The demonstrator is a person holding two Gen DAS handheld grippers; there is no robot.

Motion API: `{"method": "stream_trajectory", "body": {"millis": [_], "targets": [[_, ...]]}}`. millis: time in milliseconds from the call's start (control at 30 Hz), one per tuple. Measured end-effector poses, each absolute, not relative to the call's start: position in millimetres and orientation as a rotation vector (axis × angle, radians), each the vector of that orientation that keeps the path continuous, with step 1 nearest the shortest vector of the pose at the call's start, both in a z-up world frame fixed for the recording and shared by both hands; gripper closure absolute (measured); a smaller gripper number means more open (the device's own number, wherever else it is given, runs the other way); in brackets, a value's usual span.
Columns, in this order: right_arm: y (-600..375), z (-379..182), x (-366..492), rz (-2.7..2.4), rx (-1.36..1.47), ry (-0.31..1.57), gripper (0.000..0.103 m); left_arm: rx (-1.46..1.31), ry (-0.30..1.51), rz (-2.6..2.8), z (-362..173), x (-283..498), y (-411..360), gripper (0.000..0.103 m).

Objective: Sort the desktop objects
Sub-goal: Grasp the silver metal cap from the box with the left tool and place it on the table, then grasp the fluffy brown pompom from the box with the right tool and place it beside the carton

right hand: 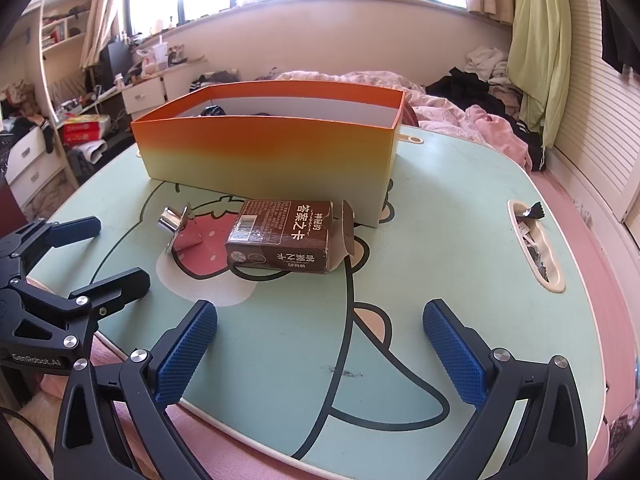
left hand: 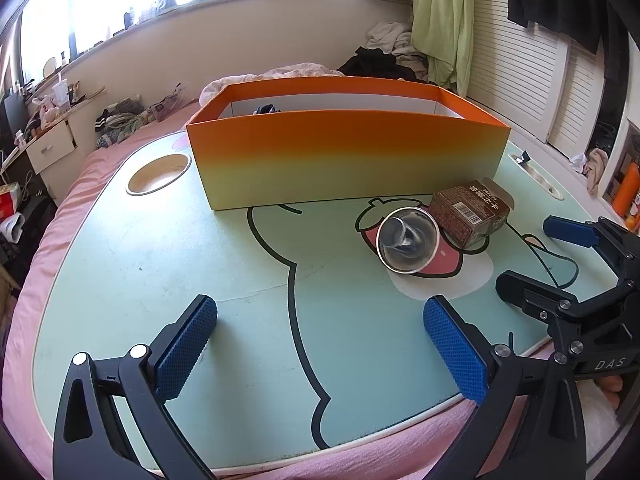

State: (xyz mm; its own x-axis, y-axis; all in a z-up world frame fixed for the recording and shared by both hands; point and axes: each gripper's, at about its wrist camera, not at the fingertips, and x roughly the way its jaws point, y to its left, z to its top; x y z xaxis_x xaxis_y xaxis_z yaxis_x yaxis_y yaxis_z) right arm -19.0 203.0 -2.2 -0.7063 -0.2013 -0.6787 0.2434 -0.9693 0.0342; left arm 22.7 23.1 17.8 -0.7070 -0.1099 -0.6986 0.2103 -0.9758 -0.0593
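Your pale green lap table (left hand: 160, 264) (right hand: 440, 240), printed with a cartoon figure and a strawberry, sits on a pink bedspread (left hand: 80, 184). At its far side stands the orange-to-yellow box (left hand: 344, 152) (right hand: 272, 148), open at the top, with something dark inside that you can barely make out over the rim. Just in front of the box lies the brown card carton (left hand: 468, 212) (right hand: 284, 240) on its side, its end flap open, close to the box's front wall. Beside the carton, over the strawberry print, lies the small glass cup (left hand: 408, 240) (right hand: 176, 224) tipped on its side, its mouth facing your left camera; it is very near the carton, though contact is unclear. Along the table's right edge a recessed slot (right hand: 536, 248) holds small dark wrappers, and at the left there is a round cup recess (left hand: 158, 174).

Your left gripper (left hand: 320, 344) (right hand: 92, 248) hovers over the near table edge, jaws spread wide, holding nothing. Your right gripper (right hand: 320, 344) (left hand: 540, 256) is likewise wide apart and empty, near the carton.
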Motion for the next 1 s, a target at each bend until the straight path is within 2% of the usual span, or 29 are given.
{"method": "stream_trajectory", "body": {"millis": [567, 600, 633, 733, 800, 933, 1000], "targets": [[202, -3, -18, -2.704, 1.062, 0.075, 0.0, 1.107, 0.204, -2.742, 19, 25, 23, 0.0], [203, -2, -17, -2.704, 1.056, 0.069, 0.004, 1.106, 0.204, -2.743, 19, 25, 22, 0.0], [205, 0, -15, -2.7, 1.039, 0.055, 0.018, 1.106, 0.205, -2.743, 19, 25, 22, 0.0], [212, 14, -8, -2.651, 1.003, -0.066, 0.047, 1.105, 0.206, -2.745, 19, 24, 20, 0.0], [215, 32, -11, -2.597, 0.962, -0.182, 0.054, 1.104, 0.206, -2.745, 19, 25, 19, 0.0], [200, 73, -35, -2.523, 0.919, -0.239, 0.067, 1.104, 0.207, -2.745, 19, 25, 19, 0.0], [189, 89, -59, -2.457, 0.96, -0.272, 0.067, 1.104, 0.207, -2.745, 19, 25, 19, 0.0]]}}
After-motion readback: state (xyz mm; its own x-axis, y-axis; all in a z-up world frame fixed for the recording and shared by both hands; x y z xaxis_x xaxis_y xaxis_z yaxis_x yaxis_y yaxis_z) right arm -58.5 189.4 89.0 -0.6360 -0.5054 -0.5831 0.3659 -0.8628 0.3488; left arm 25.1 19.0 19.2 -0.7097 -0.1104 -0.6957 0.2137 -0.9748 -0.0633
